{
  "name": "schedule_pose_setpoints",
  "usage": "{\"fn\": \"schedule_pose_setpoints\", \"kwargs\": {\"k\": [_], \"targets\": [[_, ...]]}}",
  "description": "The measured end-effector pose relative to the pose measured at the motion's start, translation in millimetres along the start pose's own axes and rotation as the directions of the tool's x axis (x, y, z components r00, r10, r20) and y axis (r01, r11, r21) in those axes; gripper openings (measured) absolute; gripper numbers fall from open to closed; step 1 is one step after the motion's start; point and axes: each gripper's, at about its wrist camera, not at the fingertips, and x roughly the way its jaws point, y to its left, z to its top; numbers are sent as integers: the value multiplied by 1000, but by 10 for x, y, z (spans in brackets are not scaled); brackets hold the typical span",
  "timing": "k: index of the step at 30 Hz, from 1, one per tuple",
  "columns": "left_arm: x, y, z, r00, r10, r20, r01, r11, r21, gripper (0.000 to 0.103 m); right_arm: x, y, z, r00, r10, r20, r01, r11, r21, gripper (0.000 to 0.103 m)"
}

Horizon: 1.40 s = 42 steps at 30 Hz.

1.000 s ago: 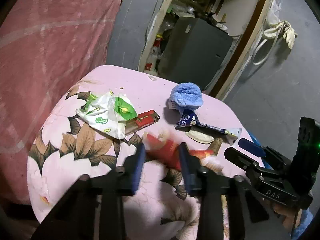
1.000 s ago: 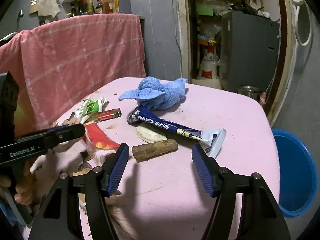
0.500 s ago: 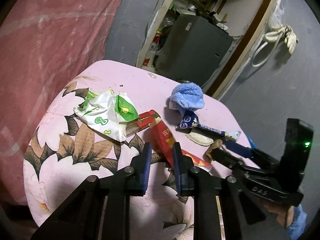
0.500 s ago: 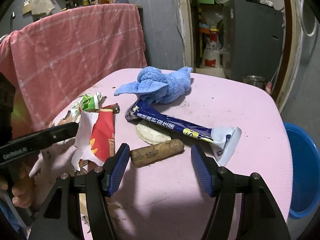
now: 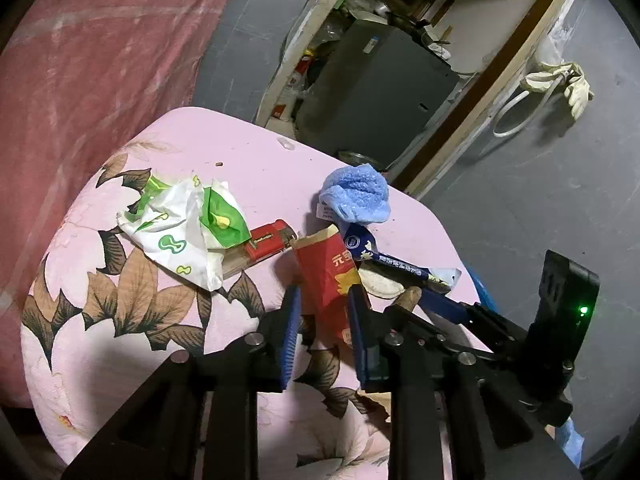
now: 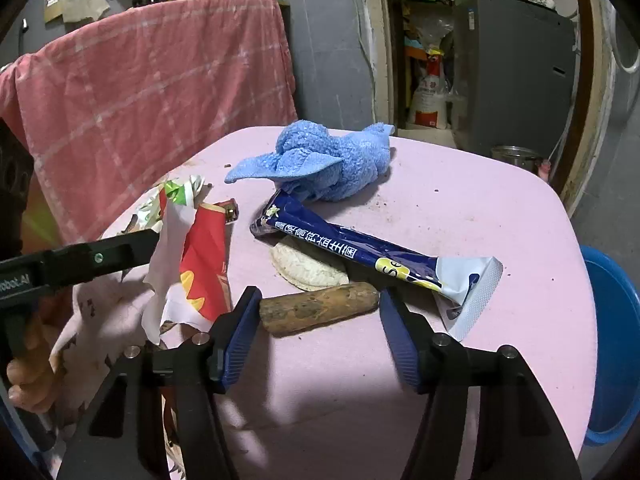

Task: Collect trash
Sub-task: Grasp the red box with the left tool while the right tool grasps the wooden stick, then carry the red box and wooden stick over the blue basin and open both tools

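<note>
The left tongs (image 5: 322, 312) are clamped on the red wrapper (image 5: 328, 276), held up off the pink desk (image 6: 460, 208) near its left edge, while the right tongs (image 6: 316, 320) stand apart around the brown stick (image 6: 318, 308) lying beside the blue packet (image 6: 360, 246).

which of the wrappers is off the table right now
The red wrapper, pinched upright in the left claw. The blue wrapper and the green-and-white wrapper lie flat on the table.

Home; fridge (image 6: 516, 76), draped towel (image 6: 152, 92)
</note>
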Motion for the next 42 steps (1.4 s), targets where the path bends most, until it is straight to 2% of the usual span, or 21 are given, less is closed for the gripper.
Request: {"fn": "schedule_pose_setpoints", "kwargs": {"k": [7, 10, 15, 22, 25, 30, 33, 37, 39, 42], "targets": [[-33, 0, -24, 1000, -23, -9, 23, 1000, -16, 27, -12, -5, -21, 1000, 6, 9, -6, 1000, 0, 58], [-50, -9, -26, 999, -37, -10, 37, 999, -20, 36, -30, -16, -38, 1000, 6, 13, -6, 1000, 3, 58], [-53, -47, -62, 999, -39, -16, 38, 999, -24, 36, -67, -13, -80, 1000, 5, 20, -6, 1000, 5, 58], [36, -53, -44, 999, 19, -30, -20, 999, -30, 36, -131, -23, -113, 999, 2, 40, -2, 1000, 2, 58], [74, -69, -30, 999, 35, -37, -36, 999, -29, 27, -161, -37, -127, 999, 4, 46, -4, 1000, 5, 58], [96, -106, -28, 996, 81, -41, -81, 997, -5, 2, -265, -41, -129, 997, 8, 77, -9, 1000, 6, 58], [62, -164, -30, 996, 85, -26, -84, 996, 15, 0, -347, -34, -136, 995, 10, 97, -10, 1000, 4, 58], [-42, -370, -45, 995, 93, 37, -96, 993, 74, 0, -557, -34, -154, 987, 3, 161, -3, 1000, 1, 58], [-95, -492, -52, 993, 90, 72, -97, 990, 104, 0, -680, -59, -155, 980, -5, 198, 5, 1000, 3, 58], [-152, -710, -60, 988, 81, 131, -100, 984, 147, 0, -935, -123, -163, 959, -38, 281, 35, 999, 16, 58]]}}
